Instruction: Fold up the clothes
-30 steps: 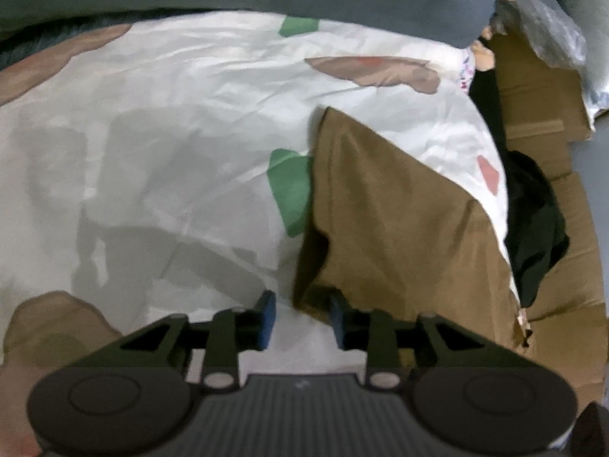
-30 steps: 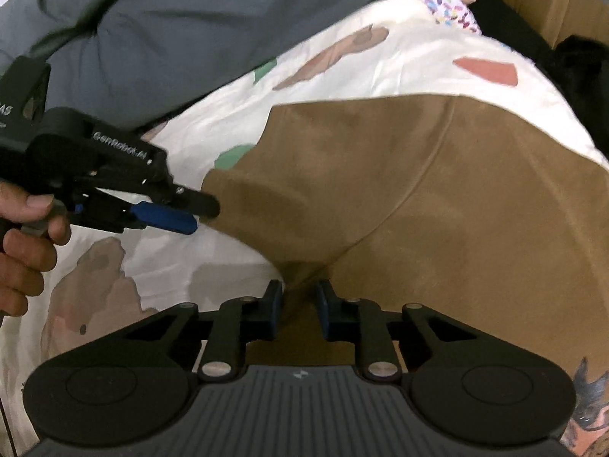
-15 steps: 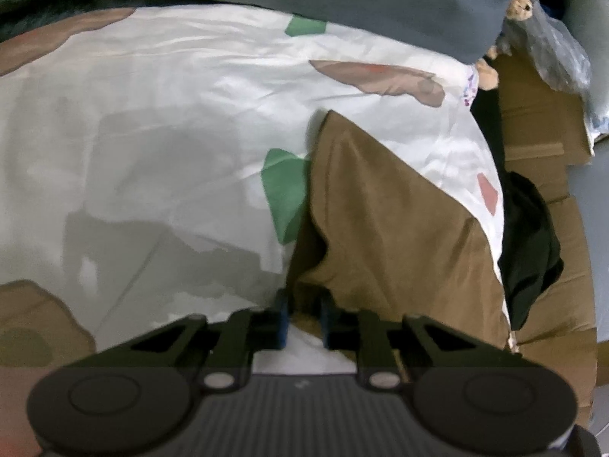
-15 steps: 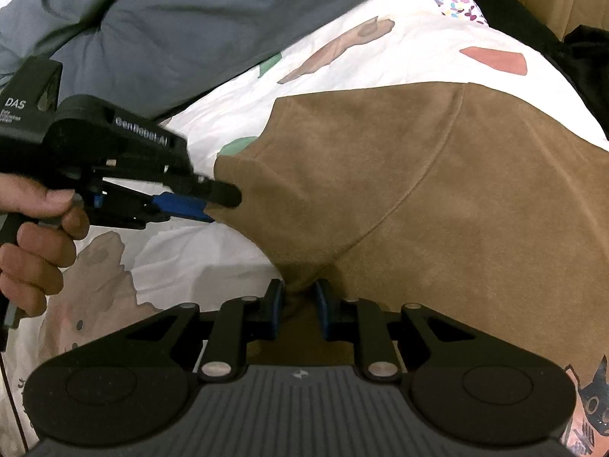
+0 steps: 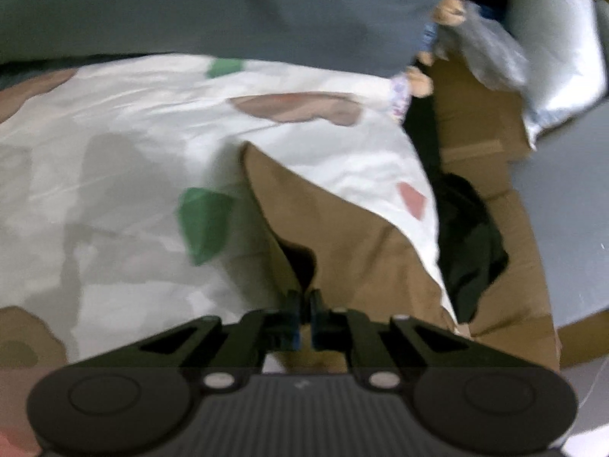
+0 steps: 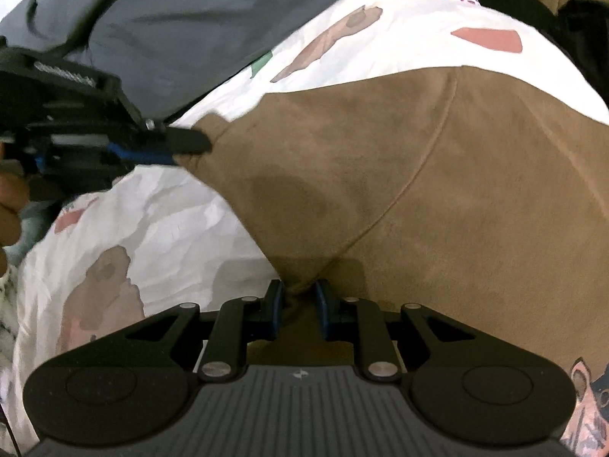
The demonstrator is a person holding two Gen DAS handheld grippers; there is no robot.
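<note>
A brown suede-like garment (image 6: 399,175) lies spread on a white bed sheet (image 6: 152,228) printed with coloured patches. My left gripper (image 5: 303,304) is shut on the garment's (image 5: 342,236) corner, lifted a little off the sheet; the right wrist view shows the same left gripper (image 6: 190,148) at the left, pinching that corner. At the garment's near edge my right gripper (image 6: 298,297) is shut on a fold of the brown cloth, which bulges up between its blue pads (image 6: 276,304).
A grey duvet (image 5: 228,11) lies across the back of the bed. Beyond the bed's right edge are a black garment (image 5: 468,243), cardboard (image 5: 487,152), a plastic bag (image 5: 495,61) and a soft toy (image 5: 449,7). A hand (image 6: 7,205) holds the left gripper.
My left gripper closed on the brown garment's corner and raised it off the sheet. The right gripper has kept its hold on the near edge.
</note>
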